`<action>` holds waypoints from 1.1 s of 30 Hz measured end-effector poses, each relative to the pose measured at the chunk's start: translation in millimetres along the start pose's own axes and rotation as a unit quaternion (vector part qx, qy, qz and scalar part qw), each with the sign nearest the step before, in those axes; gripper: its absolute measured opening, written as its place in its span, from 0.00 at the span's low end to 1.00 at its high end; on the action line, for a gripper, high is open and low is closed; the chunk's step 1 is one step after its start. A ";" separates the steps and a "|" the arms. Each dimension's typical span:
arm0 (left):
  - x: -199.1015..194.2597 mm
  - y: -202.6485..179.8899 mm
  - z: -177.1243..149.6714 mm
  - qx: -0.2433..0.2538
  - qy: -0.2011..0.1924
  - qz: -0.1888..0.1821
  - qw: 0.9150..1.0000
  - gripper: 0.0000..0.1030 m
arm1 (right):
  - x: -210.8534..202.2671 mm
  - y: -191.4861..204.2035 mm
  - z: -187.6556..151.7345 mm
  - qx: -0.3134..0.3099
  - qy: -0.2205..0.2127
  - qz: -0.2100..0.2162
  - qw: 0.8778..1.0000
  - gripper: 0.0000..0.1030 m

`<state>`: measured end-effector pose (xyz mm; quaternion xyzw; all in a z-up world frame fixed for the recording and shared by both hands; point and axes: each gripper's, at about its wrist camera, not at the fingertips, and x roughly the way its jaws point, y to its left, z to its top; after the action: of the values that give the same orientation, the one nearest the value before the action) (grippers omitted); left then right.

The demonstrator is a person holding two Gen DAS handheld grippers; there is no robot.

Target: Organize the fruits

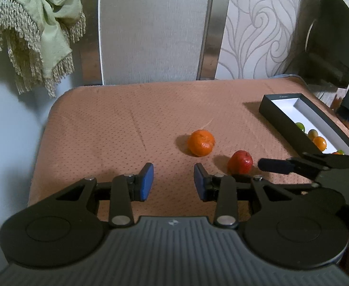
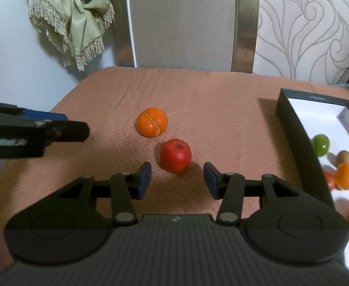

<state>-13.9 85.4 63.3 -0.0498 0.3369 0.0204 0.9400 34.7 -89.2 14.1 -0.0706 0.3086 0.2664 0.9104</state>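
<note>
An orange mandarin point(image 1: 201, 142) point(image 2: 152, 122) and a small red fruit point(image 1: 240, 162) point(image 2: 175, 155) lie on the brown padded table point(image 1: 117, 128). My left gripper point(image 1: 173, 174) stands open with nothing between its blue pads, short of the mandarin. My right gripper point(image 2: 177, 174) is open too, and the red fruit sits just ahead of its fingertips, untouched. A dark box with a white inside point(image 1: 284, 119) point(image 2: 291, 124) at the right holds several small fruits, green and orange among them.
A green fringed cloth point(image 1: 36, 31) hangs at the back left. A grey chair back point(image 1: 153, 28) stands behind the table. A dark screen point(image 1: 334, 45) leans at the far right. Each gripper shows at the other view's edge.
</note>
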 end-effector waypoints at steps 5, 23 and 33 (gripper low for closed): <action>1.1 0.9 1.4 0.007 -0.003 -0.009 1.000 0.41 | 13.0 4.0 4.3 -0.011 0.007 -0.004 1.000 0.42; 69.9 -33.4 16.7 0.045 0.012 -0.033 0.998 0.42 | -72.0 -16.8 -6.9 0.018 -0.008 0.002 1.000 0.34; 99.8 -42.7 20.5 0.051 0.022 -0.022 0.998 0.41 | -107.5 -29.7 -16.6 0.029 -0.017 -0.017 0.999 0.34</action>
<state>79.1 45.6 19.1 -0.0099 0.3570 -0.0188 0.9339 -30.1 -166.6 64.2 -0.0453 0.2997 0.2428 0.9215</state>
